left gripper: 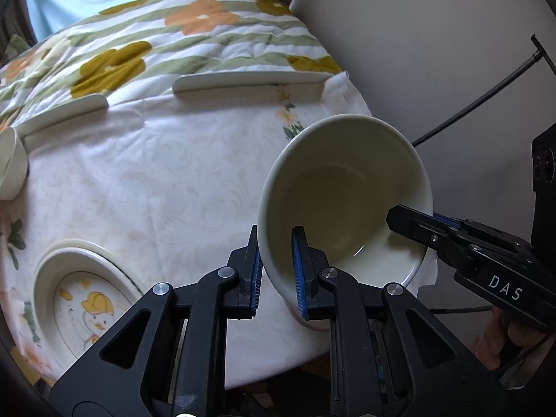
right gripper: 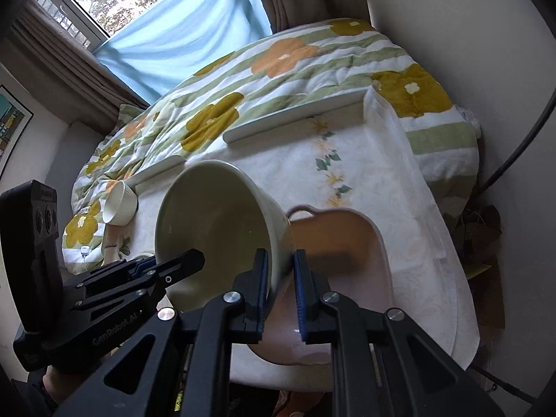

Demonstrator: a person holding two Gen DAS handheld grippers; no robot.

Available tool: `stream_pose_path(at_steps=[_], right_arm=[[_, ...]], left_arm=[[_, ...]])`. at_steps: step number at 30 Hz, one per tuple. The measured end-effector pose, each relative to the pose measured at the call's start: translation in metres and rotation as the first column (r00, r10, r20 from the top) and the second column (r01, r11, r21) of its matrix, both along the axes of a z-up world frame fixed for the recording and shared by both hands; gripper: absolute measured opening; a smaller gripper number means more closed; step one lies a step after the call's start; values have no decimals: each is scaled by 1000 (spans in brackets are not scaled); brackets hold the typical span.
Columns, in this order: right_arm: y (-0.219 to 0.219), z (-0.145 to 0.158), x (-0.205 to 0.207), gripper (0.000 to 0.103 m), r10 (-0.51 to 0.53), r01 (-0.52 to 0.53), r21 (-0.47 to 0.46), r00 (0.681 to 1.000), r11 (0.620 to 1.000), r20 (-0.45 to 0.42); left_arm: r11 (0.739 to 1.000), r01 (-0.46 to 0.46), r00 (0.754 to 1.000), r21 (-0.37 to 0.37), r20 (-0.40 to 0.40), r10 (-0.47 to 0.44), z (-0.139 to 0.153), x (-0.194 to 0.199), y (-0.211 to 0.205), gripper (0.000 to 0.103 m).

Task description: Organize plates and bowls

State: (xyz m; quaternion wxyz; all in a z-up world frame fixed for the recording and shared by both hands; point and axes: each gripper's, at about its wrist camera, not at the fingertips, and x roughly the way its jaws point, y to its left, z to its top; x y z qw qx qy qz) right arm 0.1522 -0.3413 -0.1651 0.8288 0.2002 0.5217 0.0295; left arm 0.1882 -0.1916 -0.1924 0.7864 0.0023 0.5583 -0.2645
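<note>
Right up close we have the left gripper (left gripper: pixel 276 274), its blue-padded fingers (left gripper: pixel 298 271) clamped on the wall of a large cream ceramic bowl (left gripper: pixel 344 198), one pad inside, one outside, and the bowl is tipped on its side above the near right edge of the table, mouth facing us. From this left wrist view we also pick up the right gripper (left gripper: pixel 413 224) coming in from the right, pinching the opposite side of the rim. Down at lower left sits a cream plate with a yellow duck cartoon (left gripper: pixel 83 305), and that one shows only here. Swing over to the right wrist view and we get the same cream bowl (right gripper: pixel 215 222) tilted the other way, the right gripper (right gripper: pixel 281 292) narrowed down tight onto its wall, the left gripper (right gripper: pixel 180 264) biting the far rim. What this side alone gives us is a pale pink oval baking dish with a loop handle (right gripper: pixel 347 239), lying directly under and beside the bowl; whether the two touch we cannot tell. Further back we see a small white ribbed ramekin (right gripper: pixel 120 205) near the table's far left corner, resting on the white patterned tablecloth (right gripper: pixel 382 173), with a floral striped quilt (right gripper: pixel 278 66) beyond.
</note>
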Motion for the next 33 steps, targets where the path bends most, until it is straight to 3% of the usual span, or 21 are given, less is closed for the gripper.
stream_pose_path(at_steps=[13,33], right_arm=[[-34,-64,-15,13,-44,48,42,993,998,-110],[-32,-76,-12,13,-17,19,12,987,1000,-162]], left_arm=[[979,114,992,168,-78,-102,-61,-11,-54,14],[932,152,988,328,-25,-152,-68,-11,-73,14]])
